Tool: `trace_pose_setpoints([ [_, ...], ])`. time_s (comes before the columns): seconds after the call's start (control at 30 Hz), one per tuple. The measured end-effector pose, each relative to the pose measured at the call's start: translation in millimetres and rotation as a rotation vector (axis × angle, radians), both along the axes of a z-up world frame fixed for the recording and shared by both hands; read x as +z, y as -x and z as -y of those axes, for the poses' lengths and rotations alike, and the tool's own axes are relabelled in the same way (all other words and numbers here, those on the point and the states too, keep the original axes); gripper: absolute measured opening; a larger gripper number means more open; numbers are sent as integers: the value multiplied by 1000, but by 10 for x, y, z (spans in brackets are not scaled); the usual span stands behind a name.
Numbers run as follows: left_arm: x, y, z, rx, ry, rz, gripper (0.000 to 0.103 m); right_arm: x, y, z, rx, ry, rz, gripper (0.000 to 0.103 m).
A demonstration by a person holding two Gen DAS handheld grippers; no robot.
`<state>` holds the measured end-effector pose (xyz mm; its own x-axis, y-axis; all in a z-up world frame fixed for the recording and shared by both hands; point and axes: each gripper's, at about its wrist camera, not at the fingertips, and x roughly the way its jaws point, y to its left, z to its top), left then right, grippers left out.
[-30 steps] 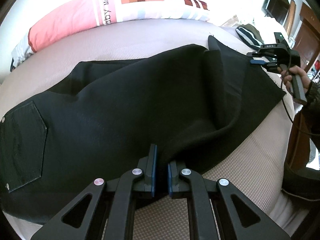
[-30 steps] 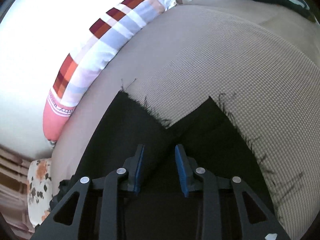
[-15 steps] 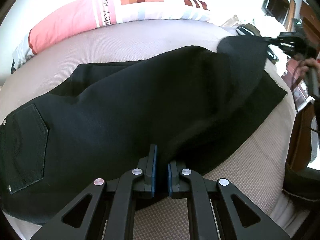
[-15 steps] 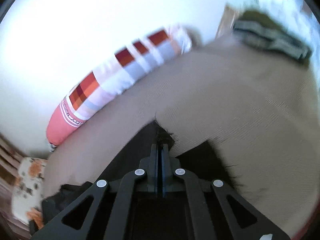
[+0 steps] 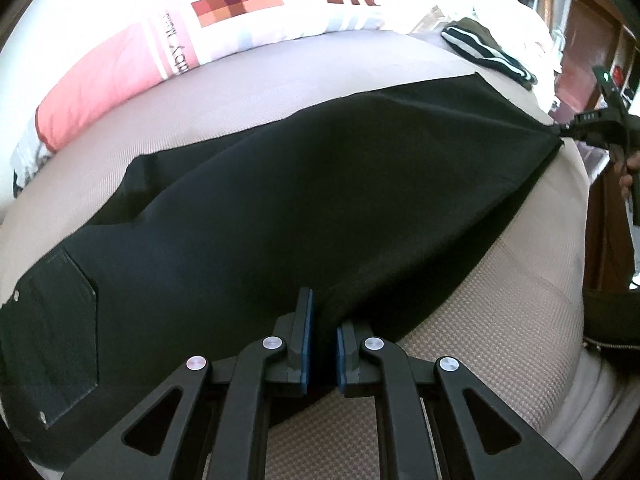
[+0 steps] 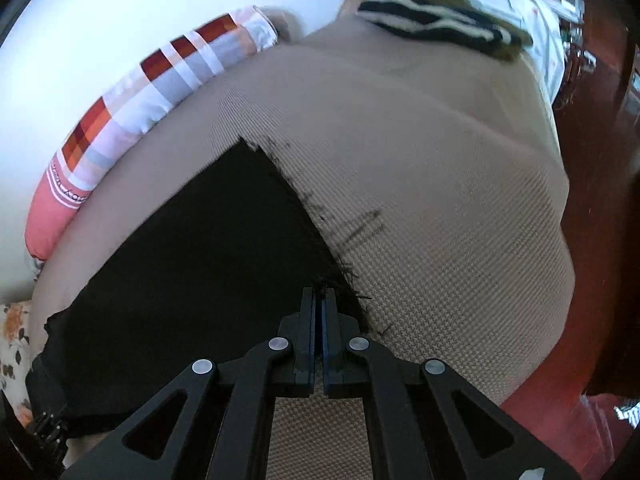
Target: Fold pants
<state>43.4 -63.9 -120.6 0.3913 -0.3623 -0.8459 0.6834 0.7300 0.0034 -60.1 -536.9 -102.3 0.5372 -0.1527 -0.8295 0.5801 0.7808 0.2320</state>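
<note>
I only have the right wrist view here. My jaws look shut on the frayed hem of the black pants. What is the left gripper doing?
Observer: The left gripper is shut on the near edge of the black pants, about midway along the leg.
Operator: Is the leg sagging between the two grippers?
Observer: No. In the left wrist view the cloth runs taut to the right gripper, which pinches the hem corner.
Operator: Which way does the waist lie?
Observer: A back pocket with rivets shows at the far left of the left wrist view, flat on the beige mattress.
Operator: Anything beyond my end?
Observer: A striped garment lies behind the hem, apart from the pants.
</note>
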Motion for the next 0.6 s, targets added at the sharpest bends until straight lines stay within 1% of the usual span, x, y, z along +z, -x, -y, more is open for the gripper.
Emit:
trace_pose_setpoints([
  [0.1, 24, 15, -25, -9, 19, -3, 10, 102, 35, -43, 8, 33, 9, 1],
  [0.17, 12, 27, -31, -20, 24, -8, 10, 86, 46, -48, 10, 46, -4, 1],
  [0.33, -44, 90, -2, -72, -14, 11, 10, -109, 63, -45, -15, 32, -55, 1],
  [0.4, -70, 77, 4, -74, -18, 8, 10, -134, 67, -34, -22, 27, -61, 2],
  [0.47, -69, 62, 6, -67, -15, -4, 13, -151, 65, 5, -29, -9, -69, 4],
  [0.53, -59, 34, -4, -58, 2, -31, 16, -148, 76, 44, -38, -46, -73, 11],
  [0.57, -53, 34, -13, -52, 9, -43, 18, -135, 82, 50, -45, -48, -81, 21],
  [0.6, -43, 24, -24, -46, 16, -57, 23, -115, 85, 46, -54, -39, -94, 31],
])
